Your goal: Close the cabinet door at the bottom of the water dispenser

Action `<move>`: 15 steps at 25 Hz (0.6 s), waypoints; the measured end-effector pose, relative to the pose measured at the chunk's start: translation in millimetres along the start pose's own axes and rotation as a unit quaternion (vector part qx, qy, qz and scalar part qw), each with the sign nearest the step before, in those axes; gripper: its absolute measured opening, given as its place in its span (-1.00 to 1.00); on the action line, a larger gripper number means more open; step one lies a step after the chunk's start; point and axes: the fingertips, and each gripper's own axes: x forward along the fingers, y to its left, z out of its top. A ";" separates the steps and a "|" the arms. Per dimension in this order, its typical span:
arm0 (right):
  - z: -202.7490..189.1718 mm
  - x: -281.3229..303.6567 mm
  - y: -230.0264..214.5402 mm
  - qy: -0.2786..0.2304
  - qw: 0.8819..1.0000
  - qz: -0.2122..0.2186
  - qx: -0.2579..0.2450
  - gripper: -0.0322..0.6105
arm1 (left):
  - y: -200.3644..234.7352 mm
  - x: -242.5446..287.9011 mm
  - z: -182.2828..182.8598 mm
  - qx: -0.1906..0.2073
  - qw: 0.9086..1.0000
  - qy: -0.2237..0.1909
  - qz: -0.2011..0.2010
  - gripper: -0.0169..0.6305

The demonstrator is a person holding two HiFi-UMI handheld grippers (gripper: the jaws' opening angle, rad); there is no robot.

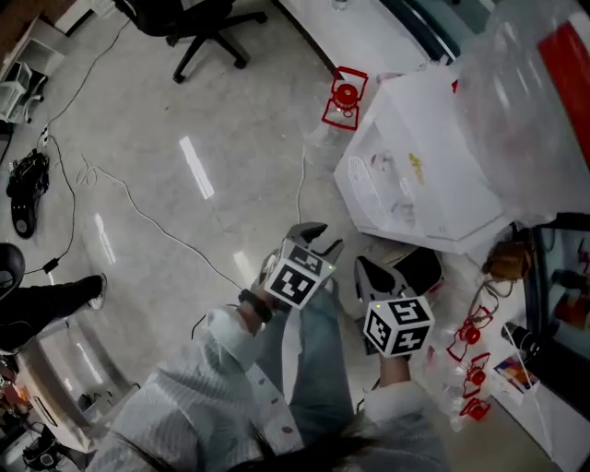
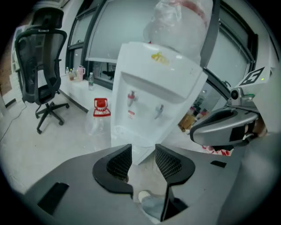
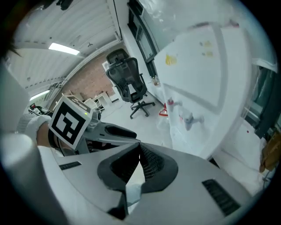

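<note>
The white water dispenser [image 1: 419, 171] stands at the right, with a clear water bottle [image 1: 539, 88] on top. Its taps and front [image 2: 151, 99] face me in the left gripper view. Under its overhang a dark patch [image 1: 422, 269] shows; I cannot make out the cabinet door or how it stands. My left gripper [image 1: 315, 240] hangs in the air short of the dispenser, jaws open [image 2: 143, 151] with nothing between them. My right gripper [image 1: 371, 274] is beside it on the right, its tips meeting [image 3: 139, 147] on nothing. Each gripper sees the other: the right gripper [image 2: 219, 125], the left gripper [image 3: 114, 131].
A black office chair [image 1: 198, 28] stands at the back left. Thin cables [image 1: 138, 217] run over the shiny floor. An empty bottle with a red handle [image 1: 344, 97] sits left of the dispenser, and more red handles [image 1: 470, 359] lie at the right. A person's shoe [image 1: 92, 290] is at the far left.
</note>
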 end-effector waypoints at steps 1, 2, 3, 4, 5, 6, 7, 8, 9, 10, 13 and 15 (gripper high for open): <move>15.0 -6.2 7.1 -0.010 1.000 -0.002 -0.004 -0.86 | -0.5 -15.2 11.1 0.002 1.000 -0.008 -0.002 -0.41; 29.5 -12.5 14.0 -0.021 1.000 -0.005 -0.008 -0.86 | -1.9 -30.2 22.1 0.004 1.000 -0.015 -0.004 -0.41; 44.0 -18.5 20.9 -0.031 0.999 -0.009 -0.012 -0.86 | -3.6 -44.7 32.8 0.009 1.000 -0.022 -0.007 -0.41; 58.3 -24.1 27.9 -0.042 0.999 -0.012 -0.015 -0.86 | -5.1 -58.8 43.5 0.016 0.999 -0.030 -0.009 -0.41; 72.4 -29.6 34.8 -0.053 0.998 -0.014 -0.018 -0.86 | -6.7 -72.3 54.1 0.023 0.999 -0.038 -0.010 -0.41; 86.0 -35.0 41.7 -0.064 0.998 -0.016 -0.020 -0.86 | -8.9 -85.0 64.5 0.031 0.998 -0.046 -0.012 -0.41; 98.7 -40.1 48.5 -0.076 0.997 -0.018 -0.022 -0.86 | -11.9 -96.7 74.8 0.037 0.998 -0.055 -0.015 -0.41; 110.3 -45.0 55.4 -0.087 0.996 -0.019 -0.025 -0.86 | -15.3 -107.8 84.9 0.044 0.997 -0.063 -0.019 -0.41; 120.9 -49.7 62.3 -0.098 0.995 -0.019 -0.026 -0.86 | -18.5 -118.5 94.7 0.050 0.996 -0.072 -0.021 -0.41; 130.9 -54.5 69.1 -0.109 0.994 -0.017 -0.027 -0.86 | -21.2 -128.8 104.5 0.056 0.995 -0.082 -0.022 -0.41; 158.9 -70.2 88.4 -0.142 0.989 -0.013 -0.029 -0.86 | -24.8 -159.7 132.5 0.068 0.991 -0.116 -0.010 -0.45; 175.4 -80.5 101.3 -0.162 0.986 -0.014 -0.039 -0.86 | -23.5 -181.8 146.6 0.071 0.988 -0.139 -0.002 -0.48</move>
